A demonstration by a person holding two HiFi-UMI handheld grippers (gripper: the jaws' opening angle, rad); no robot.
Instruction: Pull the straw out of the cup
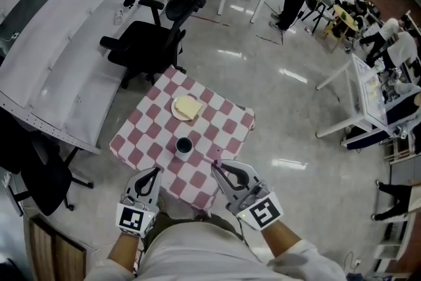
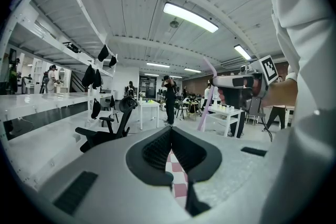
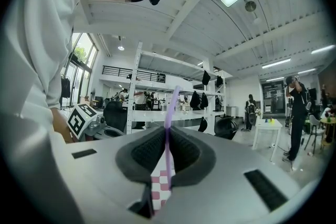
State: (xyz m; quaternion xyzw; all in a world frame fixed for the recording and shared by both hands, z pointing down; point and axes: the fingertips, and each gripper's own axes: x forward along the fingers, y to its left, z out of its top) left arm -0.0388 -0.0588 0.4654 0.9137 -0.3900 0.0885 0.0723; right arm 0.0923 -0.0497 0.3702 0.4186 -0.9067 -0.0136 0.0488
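— Purple straw [image 3: 169, 107]: where is it held?
— It is clamped roughly upright between the jaws of the right gripper [image 1: 216, 166], just right of the cup [image 1: 184, 145] and clear of it (the cup stands towards the near corner of the checked table [image 1: 227, 122]).
— And the left gripper [image 1: 156, 171]?
— Its jaws are pressed together on nothing, at the table's near left edge.
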